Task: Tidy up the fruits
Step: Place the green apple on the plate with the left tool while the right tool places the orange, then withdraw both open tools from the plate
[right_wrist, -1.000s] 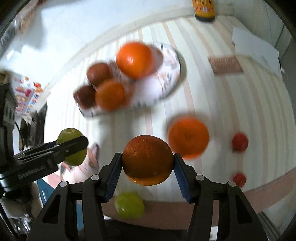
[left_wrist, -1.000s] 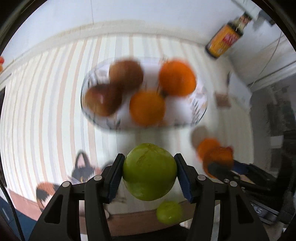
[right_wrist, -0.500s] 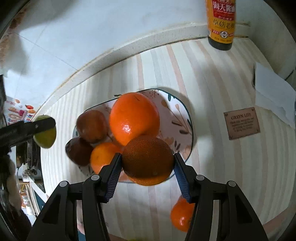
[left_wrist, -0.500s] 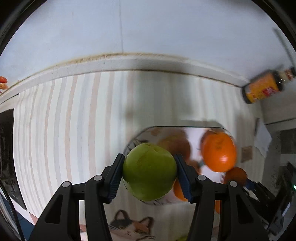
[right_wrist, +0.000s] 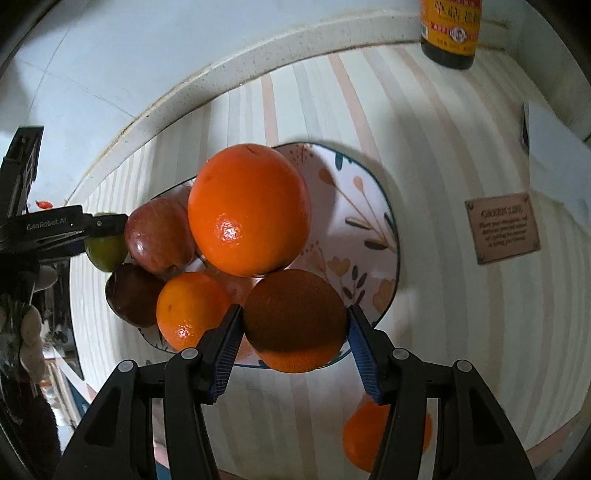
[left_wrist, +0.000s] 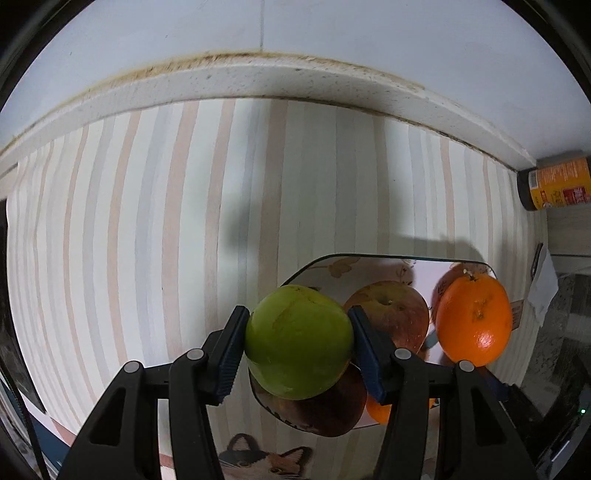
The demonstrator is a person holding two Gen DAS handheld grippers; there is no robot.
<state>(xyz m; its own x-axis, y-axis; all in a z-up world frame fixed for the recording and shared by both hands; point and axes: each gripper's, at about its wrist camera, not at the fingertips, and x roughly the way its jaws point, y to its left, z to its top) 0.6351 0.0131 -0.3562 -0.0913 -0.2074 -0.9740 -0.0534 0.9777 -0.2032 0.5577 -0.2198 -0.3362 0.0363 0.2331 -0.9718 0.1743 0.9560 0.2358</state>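
Now mid-drop over the plate (right_wrist: pixel 384 206): right gripper (right_wrist: pixel 294 345) opening around its orange (right_wrist: pixel 295 317) (pads barely parting), left gripper (left_wrist: pixel 297 350) clamped on a green apple (left_wrist: pixel 299 341) at the plate's edge, next needing release.

Bottle (right_wrist: pixel 450 33) got chopped off by the top edge in the right wrist view, so no cap visible. Green apple (right_wrist: pixel 105 248) was mostly tucked behind the left tool (right_wrist: pixel 96 225) and a red apple (right_wrist: pixel 159 236). Plaque (right_wrist: pixel 503 228) text was way too blurry to read. Loose orange (right_wrist: pixel 360 446) sat half behind the right tool's finger.
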